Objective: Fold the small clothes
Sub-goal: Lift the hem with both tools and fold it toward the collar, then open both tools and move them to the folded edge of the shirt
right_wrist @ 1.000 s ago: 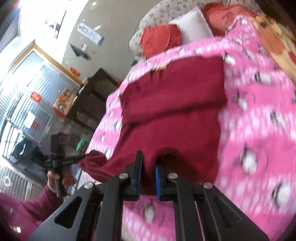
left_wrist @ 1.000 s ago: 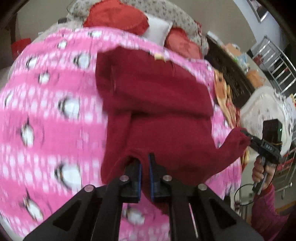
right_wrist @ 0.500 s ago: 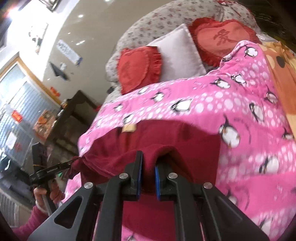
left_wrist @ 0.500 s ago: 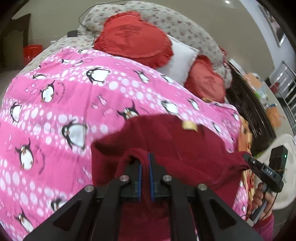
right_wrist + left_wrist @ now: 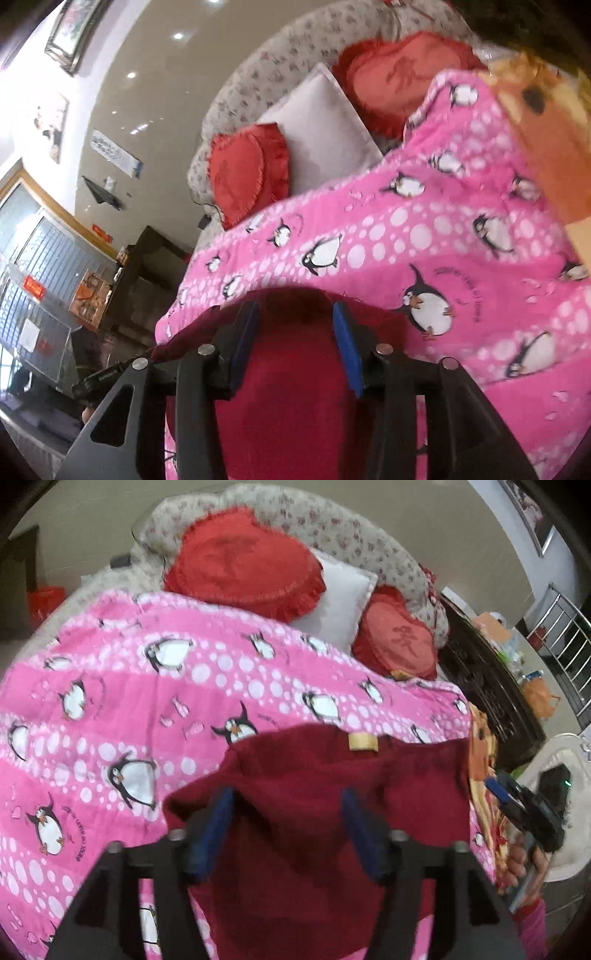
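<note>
Bed: pink penguin blanket [image 5: 229, 686], red cushions [image 5: 243, 565], white pillow [image 5: 317, 129]
Wall: beige, framed picture [image 5: 72, 31] upper left
Cabinet: dark [image 5: 487, 701], right
Windows: barred [image 5: 22, 266], lower left

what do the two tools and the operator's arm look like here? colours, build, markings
Both tools, left tool and right tool, share one build: matte black angular finger frames with triangular cut-outs, round silver screw heads, blue ribbed pads on the inner faces. Seen from the left wrist view, the right tool's black body shows a small green light. The operator's hand is bare, with a pink sleeve.
</note>
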`<act>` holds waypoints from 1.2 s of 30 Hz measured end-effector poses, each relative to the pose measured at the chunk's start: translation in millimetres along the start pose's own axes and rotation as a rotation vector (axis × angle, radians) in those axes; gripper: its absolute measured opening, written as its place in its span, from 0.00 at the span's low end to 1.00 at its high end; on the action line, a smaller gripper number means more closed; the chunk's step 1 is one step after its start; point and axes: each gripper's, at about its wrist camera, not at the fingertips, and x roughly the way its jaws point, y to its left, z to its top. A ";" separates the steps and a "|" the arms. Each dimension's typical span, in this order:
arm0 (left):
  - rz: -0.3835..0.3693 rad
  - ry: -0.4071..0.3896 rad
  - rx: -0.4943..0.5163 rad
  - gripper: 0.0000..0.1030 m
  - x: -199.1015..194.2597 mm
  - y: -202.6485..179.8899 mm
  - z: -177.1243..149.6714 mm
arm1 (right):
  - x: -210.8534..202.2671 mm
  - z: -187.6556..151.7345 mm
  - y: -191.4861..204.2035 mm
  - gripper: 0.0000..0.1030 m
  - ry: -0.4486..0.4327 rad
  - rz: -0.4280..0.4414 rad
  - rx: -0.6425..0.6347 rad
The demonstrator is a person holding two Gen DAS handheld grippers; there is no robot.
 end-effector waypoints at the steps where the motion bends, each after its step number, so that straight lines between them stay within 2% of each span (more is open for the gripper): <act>1: 0.040 -0.039 0.016 0.79 -5.5 -4.2 -0.9 | -0.9 -3.5 8.2 0.19 0.011 0.008 -0.043; 3: 0.077 -0.113 0.050 0.87 -13.4 -12.3 -2.0 | 6.4 -11.7 25.8 0.19 0.056 -0.031 -0.138; 4: 0.079 -0.121 0.055 0.90 -12.8 -14.6 -1.8 | 16.5 -18.2 39.4 0.19 0.084 -0.082 -0.215; 6: 0.091 -0.104 0.070 0.90 -3.6 -19.6 -0.8 | 33.0 -24.7 53.4 0.19 0.101 -0.123 -0.282; 8: 0.113 -0.077 0.079 0.90 12.0 -21.6 -0.1 | 47.8 -26.9 53.0 0.19 0.111 -0.133 -0.278; 11: 0.183 -0.054 0.078 0.90 40.7 -15.8 2.1 | 77.8 -19.3 44.6 0.19 0.099 -0.208 -0.250; 15: 0.252 -0.031 0.020 0.90 74.7 8.2 7.9 | 102.2 -6.7 28.9 0.19 0.085 -0.299 -0.224; 18: 0.248 0.001 -0.019 0.92 94.0 27.1 11.0 | 118.6 1.1 11.3 0.19 0.116 -0.311 -0.180; 21: 0.250 -0.018 -0.026 0.94 94.2 29.0 9.8 | 125.5 4.8 9.6 0.18 0.123 -0.319 -0.190; 25: 0.287 -0.036 0.031 0.94 78.0 16.8 -0.8 | 110.0 -0.2 24.5 0.18 0.110 -0.343 -0.231; 27: 0.279 -0.038 0.047 0.94 67.3 12.4 -7.5 | 93.0 -8.0 32.4 0.18 0.109 -0.308 -0.229; 32: 0.273 -0.049 0.042 0.94 40.8 5.7 -28.0 | 47.4 -48.4 49.5 0.18 0.145 -0.280 -0.303; 36: 0.278 -0.044 0.037 0.94 26.3 1.7 -46.1 | 26.7 -79.8 48.0 0.18 0.197 -0.284 -0.322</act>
